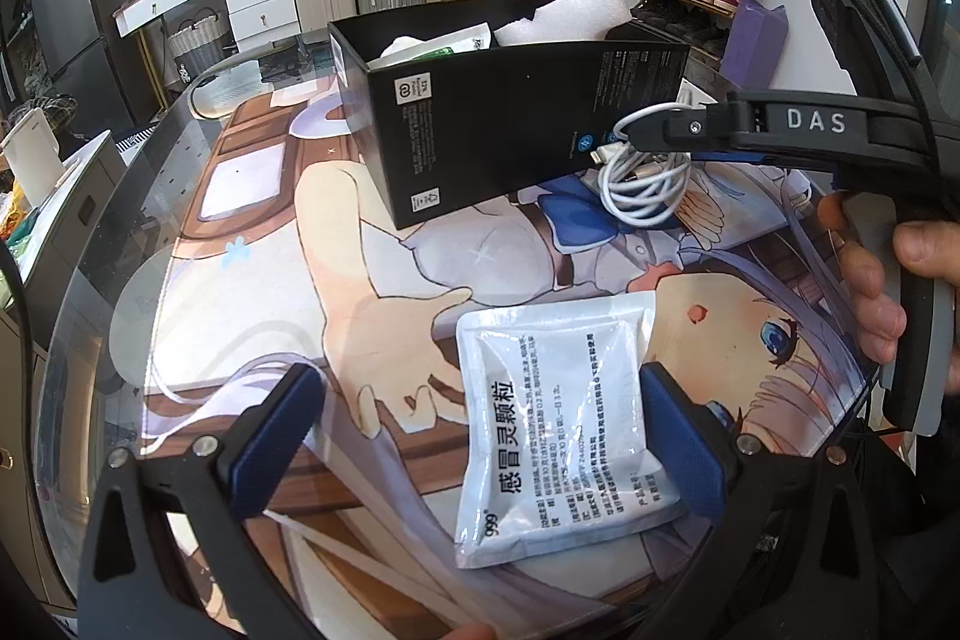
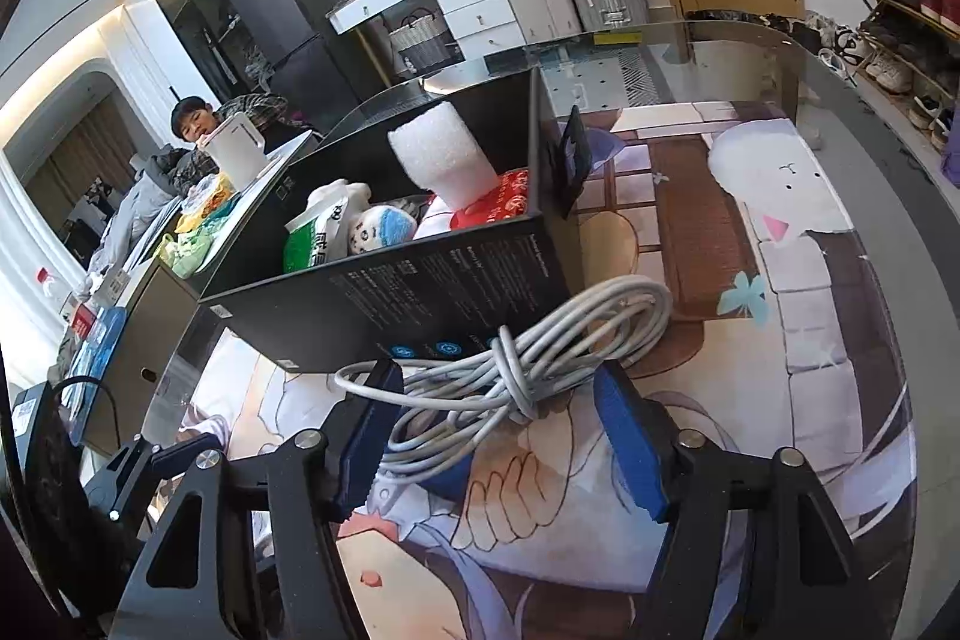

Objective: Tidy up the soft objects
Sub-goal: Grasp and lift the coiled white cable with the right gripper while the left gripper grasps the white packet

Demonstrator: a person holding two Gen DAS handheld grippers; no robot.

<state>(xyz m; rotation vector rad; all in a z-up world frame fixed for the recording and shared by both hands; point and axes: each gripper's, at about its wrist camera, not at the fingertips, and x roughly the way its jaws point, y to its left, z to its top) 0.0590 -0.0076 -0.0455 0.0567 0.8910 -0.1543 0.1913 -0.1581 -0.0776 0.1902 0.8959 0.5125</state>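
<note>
Left wrist view: the white sachet lying flat on the anime-print mat reads "999" and "感冒灵颗粒" in big black characters, with fine print I can't make out. It's a puffy, glossy pouch with a crinkled sealed edge. The left gripper has its blue-padded fingers spread wide; the sachet sits between them, closer to the right-side pad, and I can't tell if that pad touches it. Further back, the right gripper, stamped "DAS" on its arm, is at the coiled white cable, right beside the black box. The box has small white label text, unreadable.

Right wrist view: the cable is a loose bundle, wrapped around its middle, sitting between the right gripper's pads; they're fairly apart and I can't tell if they actually pinch it. The box holds a white foam block, a green-and-white pouch, a small plush and a red packet.
</note>
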